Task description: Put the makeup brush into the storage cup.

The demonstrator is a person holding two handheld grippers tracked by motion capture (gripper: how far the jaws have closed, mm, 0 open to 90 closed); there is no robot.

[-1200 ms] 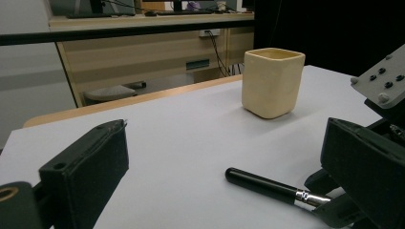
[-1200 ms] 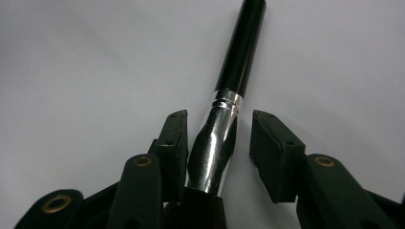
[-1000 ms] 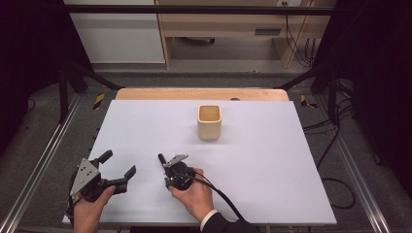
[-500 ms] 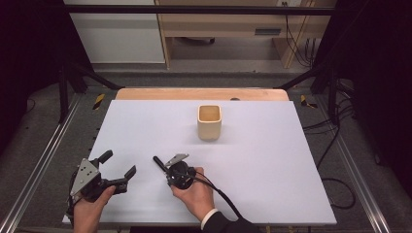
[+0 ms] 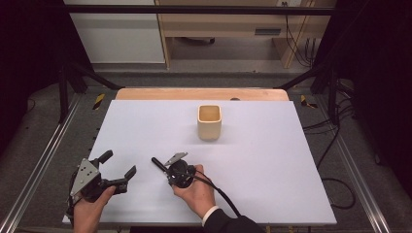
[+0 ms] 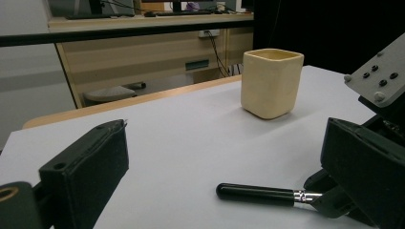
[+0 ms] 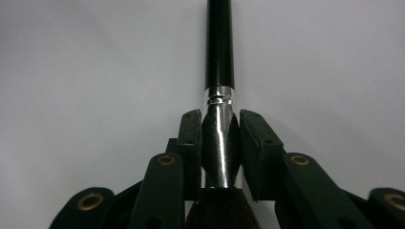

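Observation:
A makeup brush (image 5: 159,163) with a black handle and a silver ferrule sticks out to the upper left from my right gripper (image 5: 170,170), low over the white table (image 5: 272,160). In the right gripper view both jaws press the ferrule of the brush (image 7: 219,47), so the right gripper (image 7: 218,125) is shut on it. My left gripper (image 5: 118,165) rests at the table's near left, open with nothing between its jaws. The left gripper view looks between its own wide-apart jaws (image 6: 229,143) at the brush (image 6: 253,194) lying close above the surface.
A beige square cup (image 5: 209,122) stands upright at the table's middle back, well beyond both grippers, and also appears as the cup (image 6: 271,83) in the left gripper view. A wooden strip (image 5: 199,93) edges the far side. Metal frame rails (image 5: 43,160) run along both sides.
The right gripper has turned slightly, swinging the brush handle a little to the left and lower. The left gripper and the cup have stayed put.

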